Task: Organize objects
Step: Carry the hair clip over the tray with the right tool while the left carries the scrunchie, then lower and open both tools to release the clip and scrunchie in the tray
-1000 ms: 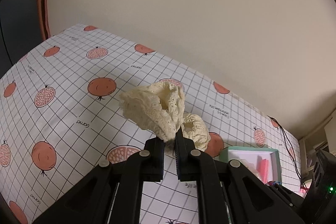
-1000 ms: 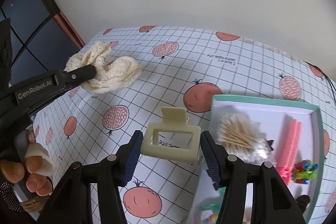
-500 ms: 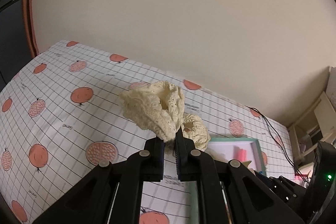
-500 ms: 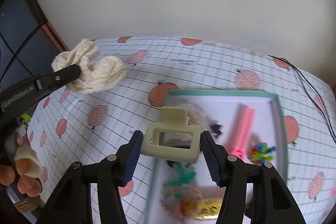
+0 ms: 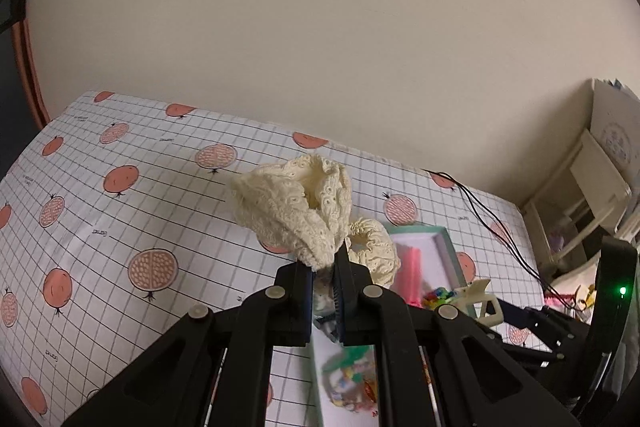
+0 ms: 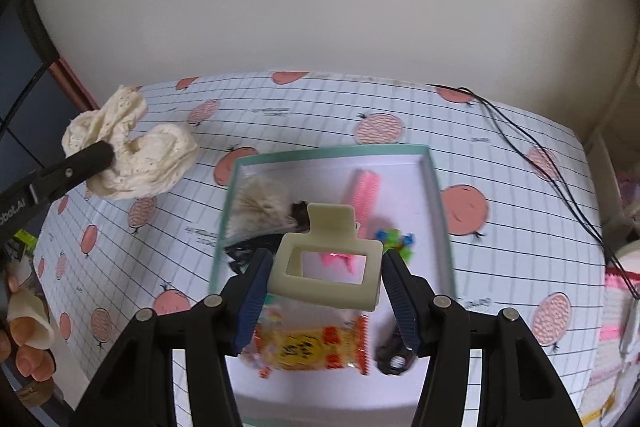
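Right gripper point(image 6: 324, 277): jaws set wide, clamped on the ends of a cream claw clip point(image 6: 325, 269), held in the air directly over the tray point(image 6: 434, 183).

Left gripper point(image 5: 323, 281): jaws nearly together, pinching a cream lace scrunchie point(image 5: 296, 215) that bunches above and ahead of its tips; carried clear of the tablecloth point(image 5: 120, 227), to the left of the tray.

Tray contents, beneath and ahead of the right gripper: cotton swabs point(image 6: 260, 207), pink comb point(image 6: 362, 195), coloured beads point(image 6: 394, 239), snack packet point(image 6: 312, 345), black clip point(image 6: 394, 357).

Step, judged: both items in transit to the tray; the claw clip is ready to be lowered and let go, the scrunchie to follow.

Room: bare floor shows right of the comb and below the packet. Tray walls are low. Black cables point(image 6: 532, 143) lie beyond its far right corner.
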`<state>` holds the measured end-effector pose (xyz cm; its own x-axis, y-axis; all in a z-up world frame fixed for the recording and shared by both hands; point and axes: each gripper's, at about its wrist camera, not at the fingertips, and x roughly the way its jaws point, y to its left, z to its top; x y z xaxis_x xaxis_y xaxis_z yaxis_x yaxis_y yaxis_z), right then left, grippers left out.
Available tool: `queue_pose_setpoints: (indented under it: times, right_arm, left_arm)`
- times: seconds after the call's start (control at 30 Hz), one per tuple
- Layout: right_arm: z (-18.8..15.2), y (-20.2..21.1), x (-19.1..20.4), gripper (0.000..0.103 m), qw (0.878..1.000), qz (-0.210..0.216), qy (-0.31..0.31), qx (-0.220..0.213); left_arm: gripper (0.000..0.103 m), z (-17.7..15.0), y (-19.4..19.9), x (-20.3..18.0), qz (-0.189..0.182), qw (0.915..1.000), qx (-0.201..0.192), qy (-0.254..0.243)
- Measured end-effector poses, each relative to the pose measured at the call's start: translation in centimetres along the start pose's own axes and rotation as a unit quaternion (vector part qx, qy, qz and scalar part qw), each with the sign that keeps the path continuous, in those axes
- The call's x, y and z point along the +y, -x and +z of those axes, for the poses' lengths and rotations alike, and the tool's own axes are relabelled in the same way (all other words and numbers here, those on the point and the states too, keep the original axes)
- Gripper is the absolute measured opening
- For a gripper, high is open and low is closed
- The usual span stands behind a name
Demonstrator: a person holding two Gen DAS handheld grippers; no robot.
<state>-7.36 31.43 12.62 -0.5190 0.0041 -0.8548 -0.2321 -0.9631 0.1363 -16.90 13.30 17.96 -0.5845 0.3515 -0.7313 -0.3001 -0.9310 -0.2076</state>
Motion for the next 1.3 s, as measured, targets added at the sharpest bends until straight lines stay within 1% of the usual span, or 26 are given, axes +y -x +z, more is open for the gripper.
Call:
queue_pose_setpoints:
  times: [0.23, 0.47, 0.63, 0.73, 0.87, 1.0, 1.13, 1.3]
  right_arm:
    - [-0.6, -0.5, -2.3, 0.06, 1.0, -0.009, -0.011, 0.012]
    - [-1.1, -2.4, -2.6, 0.06, 0.999, -0.016, -0.005, 0.038]
    - [-1.6, -3.8, -2.8, 0.06, 0.998, -0.017, -0.004, 0.055]
    - [-1.8, -4.2, -2.8, 0.06, 0.998, -0.018, -0.003, 0.061]
    - [-2.0, -4.7, -2.9, 0.06, 0.998, -0.019, -0.003, 0.068]
    - [-2.1, -5.3, -2.8, 0.06, 0.997, -0.02, -0.001, 0.076]
    - [-2.3, -5.9, -2.8, 0.06, 0.996, -0.021, 0.0, 0.084]
    - [-2.5, -6.5, -3.0, 0.06, 0.996, -0.022, 0.0, 0.091]
  left_arm:
    - [0.009, -1.1, -1.3, -2.2, -0.008, 0.9995, 0.024, -0.02]
    - [0.009, -2.9, -4.3, -4.2, -0.005, 0.9961, 0.075, -0.046]
    - [0.009, -4.5, -6.5, -5.3, 0.008, 0.9918, 0.108, -0.069]
    - [0.009, -5.1, -7.4, -5.6, 0.009, 0.9896, 0.124, -0.073]
    - [0.009, -6.0, -8.3, -5.9, 0.021, 0.9861, 0.14, -0.088]
    - [0.009, -6.6, -9.2, -5.6, 0.017, 0.9839, 0.158, -0.081]
    - [0.009, -7.2, -9.9, -5.6, 0.022, 0.982, 0.167, -0.085]
    - [0.01, -7.7, -10.6, -5.2, 0.019, 0.9803, 0.18, -0.078]
